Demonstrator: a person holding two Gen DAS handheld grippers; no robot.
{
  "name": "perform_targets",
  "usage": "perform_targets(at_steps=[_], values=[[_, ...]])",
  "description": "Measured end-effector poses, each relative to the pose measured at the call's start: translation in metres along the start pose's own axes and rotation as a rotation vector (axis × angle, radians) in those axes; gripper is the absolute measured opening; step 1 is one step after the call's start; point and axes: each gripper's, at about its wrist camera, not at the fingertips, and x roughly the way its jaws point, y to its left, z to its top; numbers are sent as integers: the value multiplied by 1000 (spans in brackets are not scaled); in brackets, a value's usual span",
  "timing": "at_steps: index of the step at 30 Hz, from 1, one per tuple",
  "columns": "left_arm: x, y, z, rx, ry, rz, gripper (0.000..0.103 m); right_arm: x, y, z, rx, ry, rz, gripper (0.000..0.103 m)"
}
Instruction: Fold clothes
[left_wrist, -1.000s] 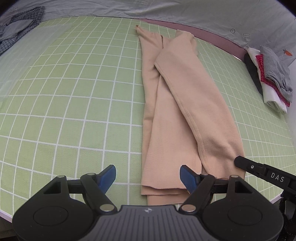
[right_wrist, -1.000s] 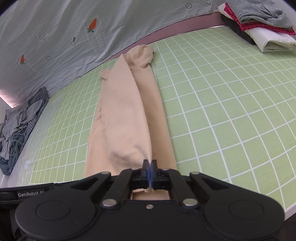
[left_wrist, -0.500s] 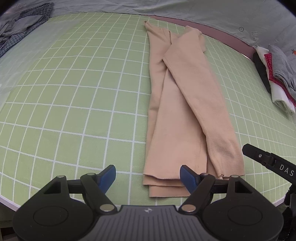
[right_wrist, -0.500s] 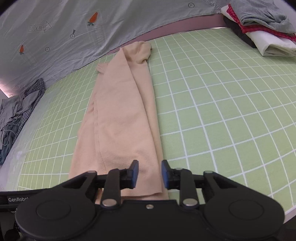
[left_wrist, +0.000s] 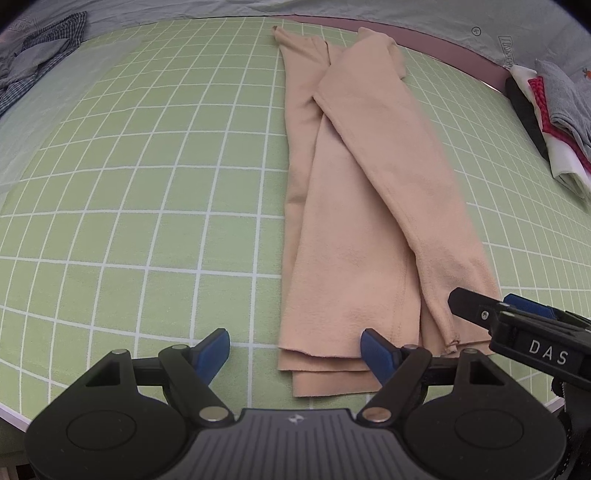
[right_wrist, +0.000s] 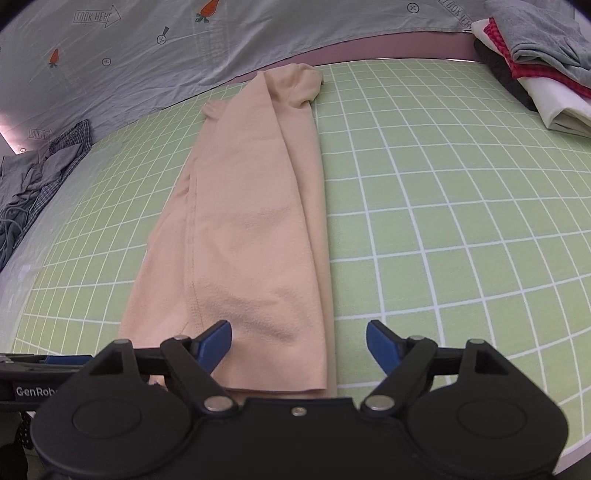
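Since a second ago the right gripper (right_wrist: 299, 338) has let go of the sleeve and spread wide; the left gripper (left_wrist: 295, 347) gapes too. The beige top (left_wrist: 369, 206) lies lengthwise-folded on the green grid mat (left_wrist: 147, 184). Next, probably: grasp the near hem, fold away.

Even, soft light, faint shadows under the garment (left_wrist: 369, 206), sharp focus, strong fisheye bending of mat (right_wrist: 461, 221) gridlines, dark vignetted corners.
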Motion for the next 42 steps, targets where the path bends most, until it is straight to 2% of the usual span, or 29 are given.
perform_targets(at_steps=[8,14,17,18,19,22,23,24,25,26,28,31,36,39,42], values=[[3,-5,0,50,-8,3,79,11,6,2,-30,27,4,80],[12,-15,13,67,-13,-1,78,20,13,7,-46,44,9,80],[17,-21,21,72,-19,-8,74,22,15,9,-50,49,4,80],[18,-23,23,74,-21,-15,69,22,15,9,-52,50,5,80],[20,-27,26,78,-24,-26,61,23,16,9,-56,49,6,79],[23,-36,32,92,-33,-58,44,21,18,8,-70,44,12,65],[24,-37,31,99,-35,-64,42,20,19,7,-75,42,9,55],[25,-38,30,100,-33,-73,33,19,17,7,-74,39,8,49],[26,-37,29,93,-26,-87,24,19,15,7,-70,39,13,37],[26,-36,27,86,-19,-101,22,19,14,6,-62,42,27,27],[28,-34,24,72,-5,-128,18,18,14,6,-54,48,48,20],[27,-29,16,49,23,-172,15,14,21,2,-100,58,38,17],[18,-3,2,-65,113,-280,13,-1,10,-12,-47,134,80,16],[16,-1,8,-78,108,-301,13,-9,5,-10,-33,132,107,16],[5,-4,19,-66,70,-320,13,-19,6,-3,-48,102,127,16]])
